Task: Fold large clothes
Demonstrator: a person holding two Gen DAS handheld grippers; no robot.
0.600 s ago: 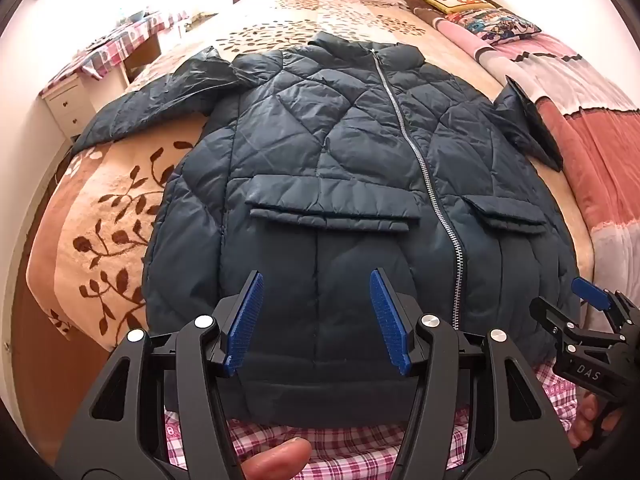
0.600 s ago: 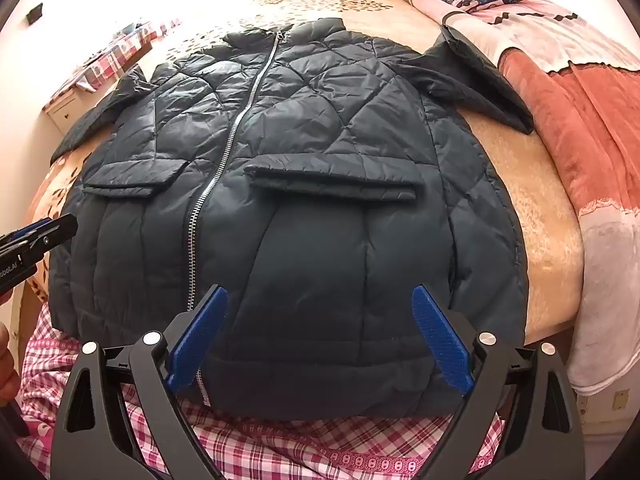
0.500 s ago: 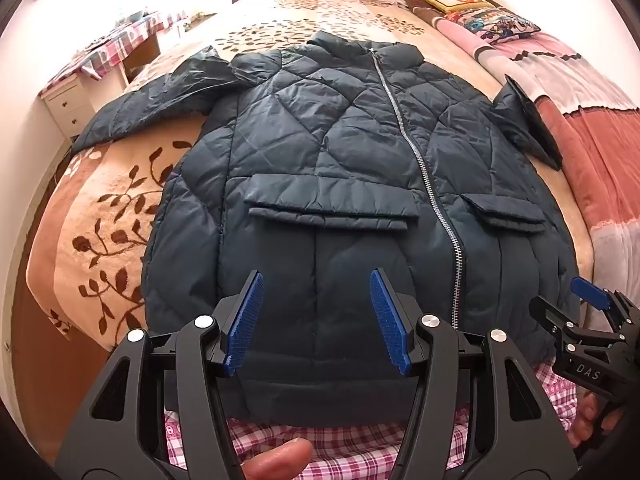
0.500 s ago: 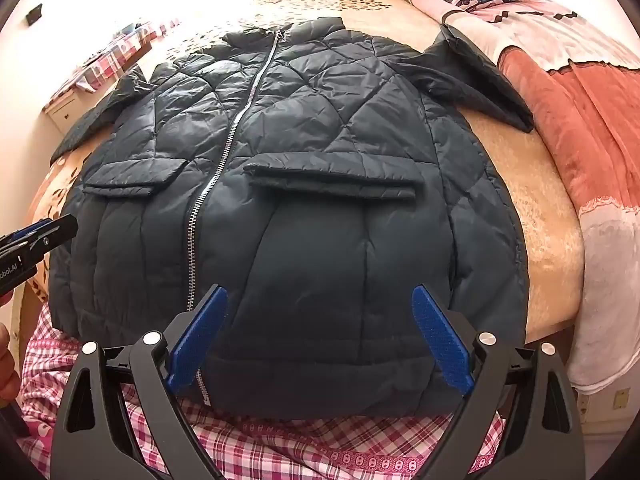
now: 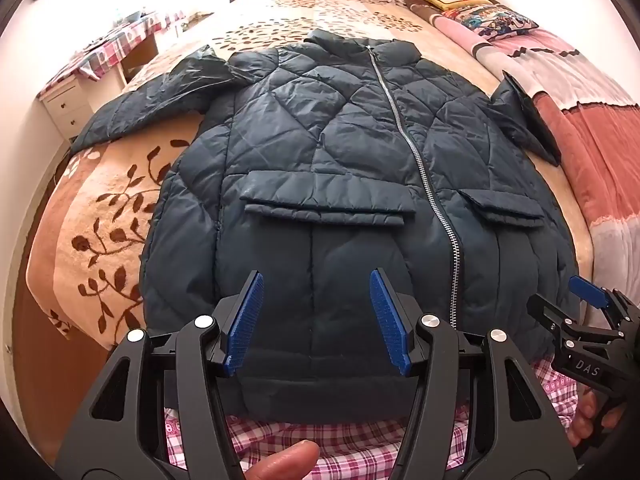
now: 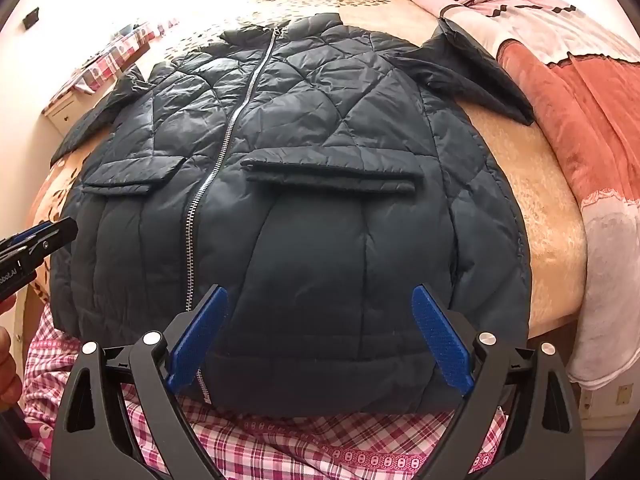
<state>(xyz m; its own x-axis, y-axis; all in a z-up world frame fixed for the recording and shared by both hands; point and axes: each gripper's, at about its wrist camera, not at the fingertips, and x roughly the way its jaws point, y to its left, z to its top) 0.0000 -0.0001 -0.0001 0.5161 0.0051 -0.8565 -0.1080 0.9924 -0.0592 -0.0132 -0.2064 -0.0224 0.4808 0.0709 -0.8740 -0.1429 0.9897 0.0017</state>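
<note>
Left claw (image 5: 316,322) released, right claw (image 6: 320,338) released, over jacket (image 5: 328,184) hem. Only left view: nightstand (image 5: 64,100) drawers clearly.

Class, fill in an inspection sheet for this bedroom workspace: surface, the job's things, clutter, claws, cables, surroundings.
Surface: bed with a leaf-patterned blanket.
Job's things: dark quilted jacket lying flat, zipped, sleeves spread, unfolded.
Clutter: pink-red blanket alongside; cushions at the head.
Claws: left claw and right claw both open above the hem, holding nothing.
Cables: nothing seen.
Surroundings: white drawer unit, table with checked cloth.
</note>
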